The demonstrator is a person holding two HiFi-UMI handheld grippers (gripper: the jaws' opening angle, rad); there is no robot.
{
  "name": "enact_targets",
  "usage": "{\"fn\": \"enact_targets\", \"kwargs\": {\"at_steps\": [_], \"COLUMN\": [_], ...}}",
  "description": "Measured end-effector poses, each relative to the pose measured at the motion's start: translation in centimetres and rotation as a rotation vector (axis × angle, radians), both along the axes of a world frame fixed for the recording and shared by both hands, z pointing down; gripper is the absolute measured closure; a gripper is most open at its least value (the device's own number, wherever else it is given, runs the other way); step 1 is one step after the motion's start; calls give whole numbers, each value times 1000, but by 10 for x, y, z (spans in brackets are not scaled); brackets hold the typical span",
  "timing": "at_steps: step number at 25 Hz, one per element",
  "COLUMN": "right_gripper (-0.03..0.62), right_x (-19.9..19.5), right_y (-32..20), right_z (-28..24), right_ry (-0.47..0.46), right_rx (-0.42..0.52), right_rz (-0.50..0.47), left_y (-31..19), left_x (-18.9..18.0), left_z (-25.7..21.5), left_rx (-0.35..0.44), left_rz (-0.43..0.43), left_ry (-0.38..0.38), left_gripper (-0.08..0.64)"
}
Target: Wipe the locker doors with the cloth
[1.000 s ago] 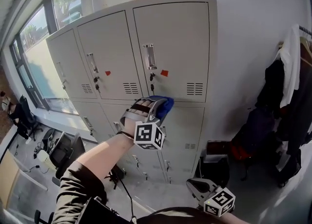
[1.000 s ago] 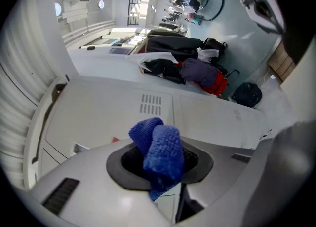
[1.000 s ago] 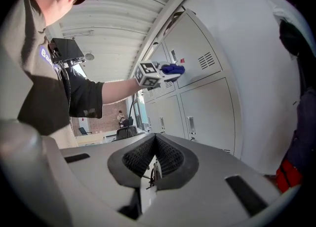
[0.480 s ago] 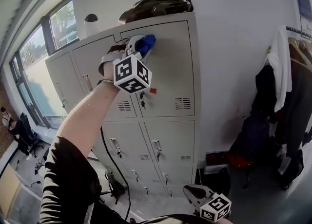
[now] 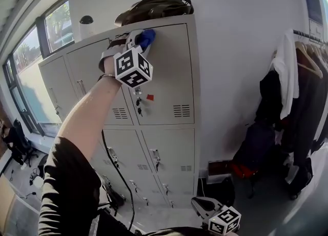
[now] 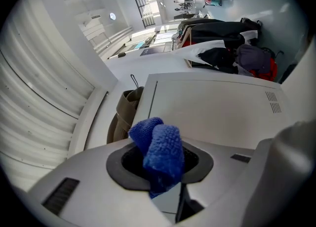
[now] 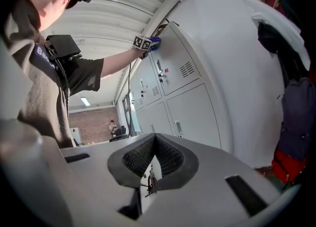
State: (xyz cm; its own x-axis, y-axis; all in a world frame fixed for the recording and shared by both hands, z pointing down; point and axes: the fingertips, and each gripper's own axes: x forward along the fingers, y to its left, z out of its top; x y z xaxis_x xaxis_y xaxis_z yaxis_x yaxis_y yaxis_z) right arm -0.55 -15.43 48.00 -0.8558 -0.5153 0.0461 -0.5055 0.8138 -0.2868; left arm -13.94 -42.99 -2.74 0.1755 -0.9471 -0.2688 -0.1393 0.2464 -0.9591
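Nearest, well below the lockers [image 5: 169,101], the right gripper [image 5: 201,207] hangs with its jaws pressed together and nothing between them. The person's left arm [image 5: 87,122] reaches up to the lockers' top-right door [image 5: 171,71]. There the left gripper [image 5: 137,42] clamps the blue cloth [image 5: 146,38] — bunched between the jaws, at that door's upper left corner, just under the lockers' top edge. A dark bag [image 5: 154,6] lies on top of the lockers. Coats [image 5: 289,81] hang to the lockers' right — well apart from them.
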Motion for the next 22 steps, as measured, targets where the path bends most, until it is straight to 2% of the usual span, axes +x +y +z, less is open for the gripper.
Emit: {"fn": "enact_targets", "kwargs": {"at_steps": [4,10,22], "right_gripper": [588,588,588], "right_x": [-7,-21,-34], "right_y": [1,6,15], "right_z": [1,7,16], "right_ry": [13,34,47], "right_rx": [1,-10,-24], "right_rz": [-23,-74,-106], "left_y": [0,-1,-3], "left_x": [5,19,34], "left_z": [37,120,271], "left_rx": [-29,-90,-289], "left_rz": [25,58,67], "left_ry": [-7,-42,-102], "left_gripper": [437,437,437]}}
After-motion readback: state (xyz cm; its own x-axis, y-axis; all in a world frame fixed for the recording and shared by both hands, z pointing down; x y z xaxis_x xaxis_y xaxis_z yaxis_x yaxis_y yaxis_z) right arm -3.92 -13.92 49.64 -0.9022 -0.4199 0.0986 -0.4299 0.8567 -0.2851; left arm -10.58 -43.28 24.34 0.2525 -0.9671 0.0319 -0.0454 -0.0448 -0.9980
